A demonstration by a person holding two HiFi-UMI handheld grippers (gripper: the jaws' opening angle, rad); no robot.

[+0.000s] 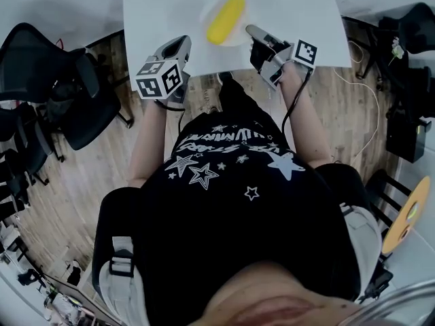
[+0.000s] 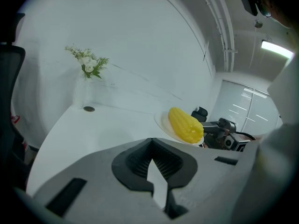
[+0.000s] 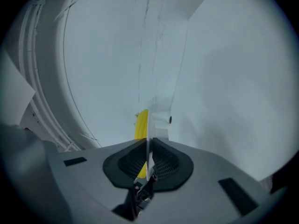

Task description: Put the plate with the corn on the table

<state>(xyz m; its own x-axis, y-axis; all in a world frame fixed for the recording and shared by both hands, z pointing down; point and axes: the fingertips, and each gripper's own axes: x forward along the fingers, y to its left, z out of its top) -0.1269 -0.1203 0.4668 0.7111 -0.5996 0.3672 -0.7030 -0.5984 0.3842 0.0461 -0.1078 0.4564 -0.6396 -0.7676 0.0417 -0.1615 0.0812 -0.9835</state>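
Your right gripper [image 3: 148,148] has its jaws clamped on the rim of the white plate [image 1: 208,10], with the corn cob [image 1: 225,19] lying on it over the white table [image 1: 156,12]. Your left gripper [image 2: 156,171] keeps only a narrow gap, nothing in it, just left of the plate.

Both arms reach forward. The left tool [image 1: 177,46] is slightly open and empty. The right tool [image 1: 254,32] pinches the plate [image 1: 242,37] rim.
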